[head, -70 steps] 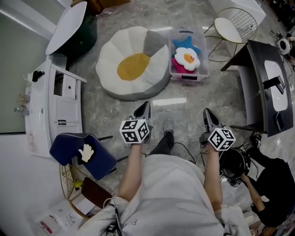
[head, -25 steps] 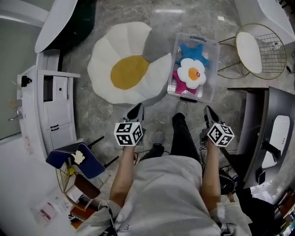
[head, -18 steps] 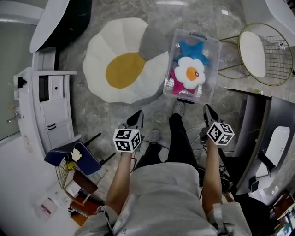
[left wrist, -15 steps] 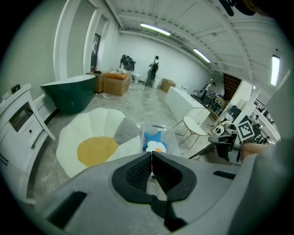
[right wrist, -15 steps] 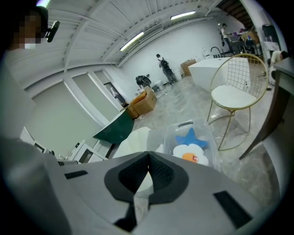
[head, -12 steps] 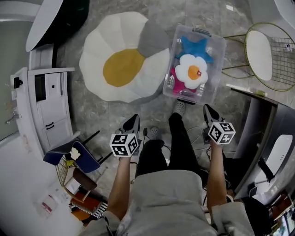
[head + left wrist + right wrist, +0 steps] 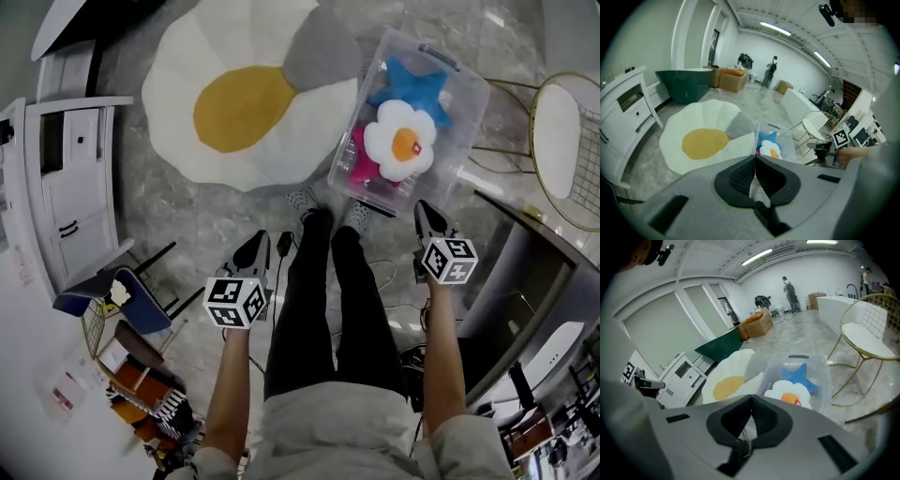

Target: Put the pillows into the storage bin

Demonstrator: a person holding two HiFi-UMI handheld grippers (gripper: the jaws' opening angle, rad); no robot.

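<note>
A clear plastic storage bin (image 7: 364, 164) (image 7: 787, 138) (image 7: 820, 372) stands on the floor ahead of the person's feet. Inside lie a white flower pillow with an orange centre (image 7: 401, 141) (image 7: 790, 395), a blue star pillow (image 7: 414, 86) (image 7: 767, 138) (image 7: 799, 375) and a pink pillow (image 7: 361, 167). My left gripper (image 7: 255, 251) (image 7: 754, 158) is shut and empty, held low beside the person's left leg. The right gripper (image 7: 427, 216) (image 7: 752, 400) is also shut and empty, just short of the bin's near right corner.
A large white flower-shaped floor cushion with a yellow centre (image 7: 246, 101) (image 7: 705, 140) (image 7: 729, 380) lies left of the bin. White drawers (image 7: 58, 178) stand at the left, a gold wire chair (image 7: 567, 150) (image 7: 869, 341) and a dark desk (image 7: 525, 309) at the right. Cables (image 7: 389, 281) trail by the feet.
The person has stepped towards the bin, so bin and cushion sit closer and more tilted in the head view. Both grippers stay shut and empty, the left one lower.
</note>
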